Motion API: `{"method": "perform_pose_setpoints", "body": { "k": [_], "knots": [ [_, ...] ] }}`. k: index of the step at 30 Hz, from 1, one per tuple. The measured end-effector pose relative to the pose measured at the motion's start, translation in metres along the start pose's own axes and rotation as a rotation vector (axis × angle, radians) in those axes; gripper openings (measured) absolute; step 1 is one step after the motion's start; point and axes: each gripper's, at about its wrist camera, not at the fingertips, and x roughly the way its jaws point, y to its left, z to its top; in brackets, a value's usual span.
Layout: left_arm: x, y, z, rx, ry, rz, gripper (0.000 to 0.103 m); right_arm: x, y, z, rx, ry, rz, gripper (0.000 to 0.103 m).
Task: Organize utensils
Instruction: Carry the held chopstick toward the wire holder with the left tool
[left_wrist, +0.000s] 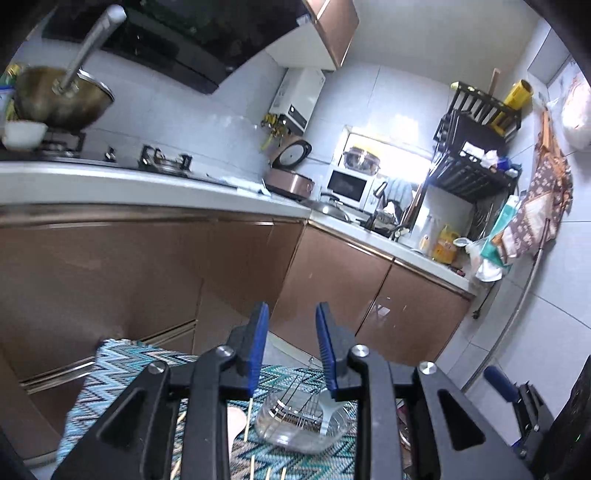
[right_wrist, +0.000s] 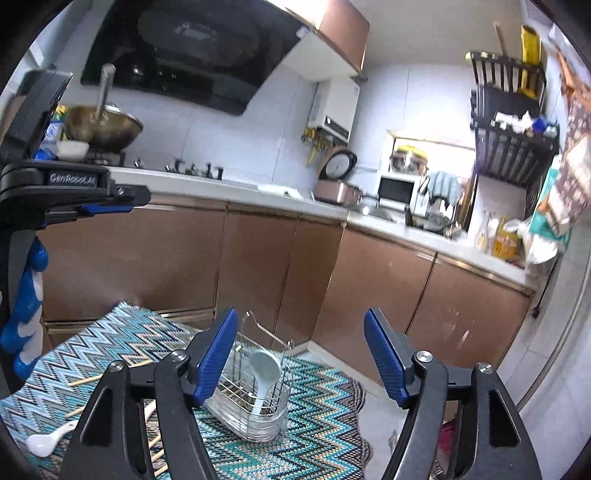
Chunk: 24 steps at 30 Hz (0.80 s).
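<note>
Both grippers, left (left_wrist: 291, 321) and right (right_wrist: 301, 328), hang with fingers apart, holding nothing (pale spoon (right_wrist: 263, 373) sits in the wire caddy (right_wrist: 255, 402)).

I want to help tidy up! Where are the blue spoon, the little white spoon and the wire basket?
blue spoon (right_wrist: 264, 363), right wrist view, on its bowl.
little white spoon (right_wrist: 41, 445), right wrist view, on its bowl.
wire basket (right_wrist: 236, 369), right wrist view, on its left wire wall.

Woven zigzag cloth (right_wrist: 325, 417), wire-metal rack (right_wrist: 255, 373), glossy cabinets (right_wrist: 376, 288)
</note>
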Motion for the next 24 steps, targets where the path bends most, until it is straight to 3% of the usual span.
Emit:
{"method": "perform_pose_setpoints", "body": {
  "k": [6,11,12,13,15,16,20,24],
  "knots": [
    [-0.056,0.009,0.009,0.013,0.041,0.019,0.026,-0.067,0.002,0.030,0.018,-0.089,0.013,0.078],
    [-0.072,0.025,0.006,0.008,0.105,0.043,0.026,-0.110,0.000,0.035,0.059,-0.162,0.035,0.103],
    [-0.075,0.027,0.005,0.008,0.105,0.048,0.026,-0.115,0.001,0.034,0.065,-0.169,0.039,0.103],
    [-0.075,0.028,0.004,0.013,0.104,0.053,0.029,-0.120,0.000,0.033,0.074,-0.173,0.045,0.103],
    [-0.077,0.028,0.002,0.025,0.099,0.066,0.052,-0.126,-0.003,0.029,0.093,-0.175,0.054,0.103],
    [-0.078,0.030,0.000,0.030,0.095,0.074,0.053,-0.129,-0.005,0.026,0.106,-0.177,0.060,0.103],
    [-0.061,0.036,-0.006,0.050,0.147,0.076,0.053,-0.130,-0.015,0.011,0.169,-0.174,0.093,0.103],
    [-0.014,0.055,-0.012,-0.002,0.265,0.053,0.053,-0.102,-0.025,-0.010,0.216,-0.101,0.127,0.103]
  ]
}}
